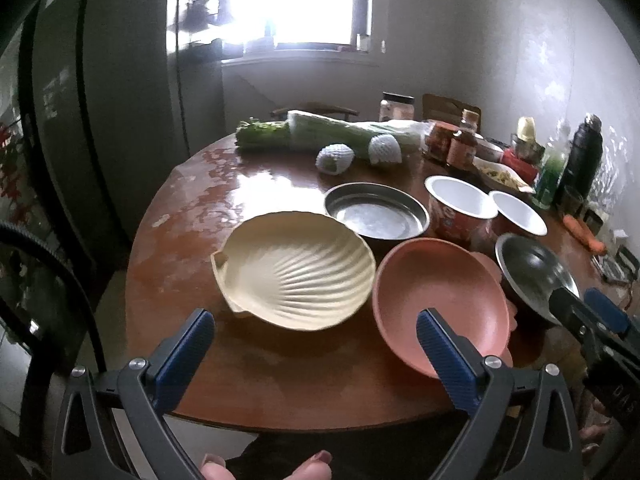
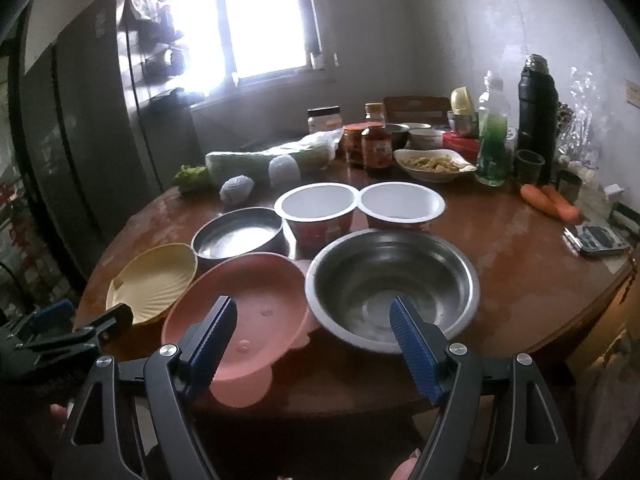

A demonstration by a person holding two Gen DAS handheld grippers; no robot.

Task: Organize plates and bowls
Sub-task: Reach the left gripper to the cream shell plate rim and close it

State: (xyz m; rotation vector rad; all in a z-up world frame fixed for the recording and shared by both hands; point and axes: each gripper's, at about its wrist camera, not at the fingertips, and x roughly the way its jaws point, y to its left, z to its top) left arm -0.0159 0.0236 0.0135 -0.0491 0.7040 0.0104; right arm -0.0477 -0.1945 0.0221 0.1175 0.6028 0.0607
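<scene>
On the round wooden table (image 1: 256, 184) lie a cream shell-shaped plate (image 1: 296, 268) (image 2: 154, 280), a pink plate (image 1: 440, 300) (image 2: 248, 308), a flat steel dish (image 1: 376, 210) (image 2: 240, 236), a deep steel bowl (image 2: 392, 284) (image 1: 536, 276) and two white-lined paper bowls (image 2: 318, 208) (image 2: 402, 204). My left gripper (image 1: 316, 332) hovers open above the near table edge, between shell plate and pink plate, holding nothing. My right gripper (image 2: 314, 320) is open too, its fingers straddling the gap between pink plate and steel bowl. Neither touches a dish.
At the back lie wrapped celery (image 1: 340, 134), two foam-netted fruits (image 1: 335, 159), jars (image 2: 376, 146), a dish of food (image 2: 434, 164), bottles, a black flask (image 2: 536, 112) and carrots (image 2: 550, 200). A dark fridge (image 2: 80, 120) stands left. A hand's fingers (image 1: 316, 460) show below.
</scene>
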